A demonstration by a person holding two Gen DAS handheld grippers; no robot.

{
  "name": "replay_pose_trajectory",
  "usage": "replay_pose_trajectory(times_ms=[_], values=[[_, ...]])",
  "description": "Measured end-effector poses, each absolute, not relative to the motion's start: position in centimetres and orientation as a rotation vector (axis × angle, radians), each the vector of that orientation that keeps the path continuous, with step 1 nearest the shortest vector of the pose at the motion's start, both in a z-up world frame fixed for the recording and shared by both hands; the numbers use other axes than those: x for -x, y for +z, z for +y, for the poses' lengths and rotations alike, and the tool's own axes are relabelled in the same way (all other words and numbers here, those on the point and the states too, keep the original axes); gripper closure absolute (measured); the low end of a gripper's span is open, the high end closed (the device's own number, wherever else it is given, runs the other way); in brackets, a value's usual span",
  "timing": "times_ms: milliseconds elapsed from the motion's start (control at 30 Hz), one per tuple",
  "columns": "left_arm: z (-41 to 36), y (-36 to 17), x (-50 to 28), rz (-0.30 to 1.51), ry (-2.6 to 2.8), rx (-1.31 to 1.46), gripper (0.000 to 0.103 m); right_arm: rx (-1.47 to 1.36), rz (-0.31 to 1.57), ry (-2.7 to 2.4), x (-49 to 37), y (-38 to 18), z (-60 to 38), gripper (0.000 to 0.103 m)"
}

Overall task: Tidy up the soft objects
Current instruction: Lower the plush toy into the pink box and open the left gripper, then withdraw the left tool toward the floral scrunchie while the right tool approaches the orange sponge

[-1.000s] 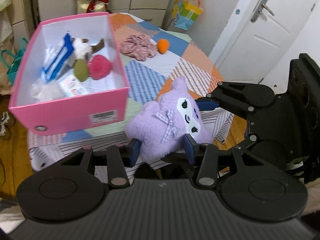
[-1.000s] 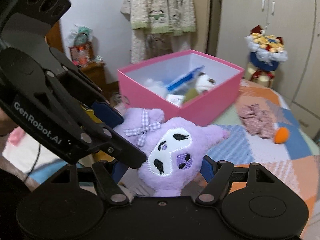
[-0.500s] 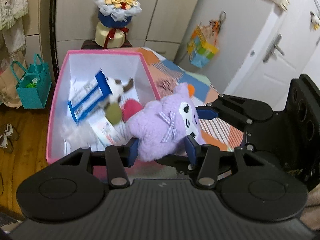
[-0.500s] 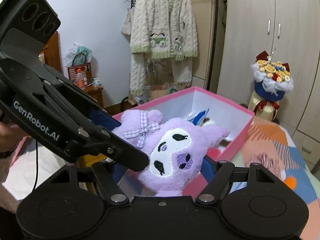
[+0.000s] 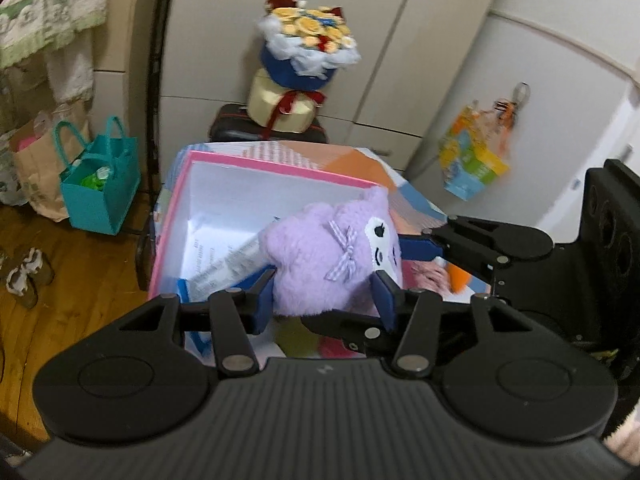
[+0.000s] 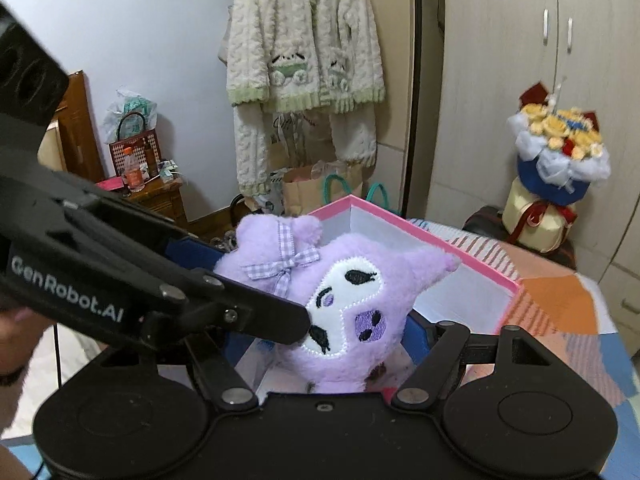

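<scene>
Purple plush fills the gap of both tools right now: the left tool (image 5: 324, 294) has its blue pads (image 5: 262, 296) against the toy's back and side, and its jaws are opening, so that pinch looks to be easing off. The right tool (image 6: 320, 340) comes at the purple plush toy (image 6: 340, 300) from the other side, one blue pad tucked by the cheek, pinching the soft body between its pads. Two tools on one floppy toy makes sense, I'd say, since a single pinch would let it sag or swing. And look where it hangs: over the open pink box (image 5: 176, 216), above the white inside, clear of the floor of the box, so this reads as the drop-off step. Out beyond, the patchwork cloth on the tabletop (image 6: 560, 300) runs off to the right, with a flower bouquet (image 5: 308, 52) against the cupboard behind. Now the blind spots: the toy hides most of what lies in the box, only a blue and white packet (image 5: 224, 268) peeks out, and the toy's lower half is cut off behind the tool bodies.
</scene>
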State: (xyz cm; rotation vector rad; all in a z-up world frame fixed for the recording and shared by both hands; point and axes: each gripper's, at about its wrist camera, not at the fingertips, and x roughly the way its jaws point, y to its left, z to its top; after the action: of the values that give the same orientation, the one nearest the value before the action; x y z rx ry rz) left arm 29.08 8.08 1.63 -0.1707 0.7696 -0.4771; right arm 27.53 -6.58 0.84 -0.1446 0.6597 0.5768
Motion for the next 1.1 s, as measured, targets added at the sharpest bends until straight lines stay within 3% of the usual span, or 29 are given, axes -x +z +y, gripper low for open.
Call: replay_pose_trajectory(times_ms=[400, 1100], values=[[9.1, -0.5, -31.6, 0.739, -0.281, 0.14, 0.046, 0.15, 0.731, 0.552, -31.8, -1.3, -6.0, 0.018], [8.5, 4.3, -22.9, 0.655, -0.453, 0.072, 0.042, 0.161, 0.669, 0.55, -22.8, 3.3, -8.4, 0.018]])
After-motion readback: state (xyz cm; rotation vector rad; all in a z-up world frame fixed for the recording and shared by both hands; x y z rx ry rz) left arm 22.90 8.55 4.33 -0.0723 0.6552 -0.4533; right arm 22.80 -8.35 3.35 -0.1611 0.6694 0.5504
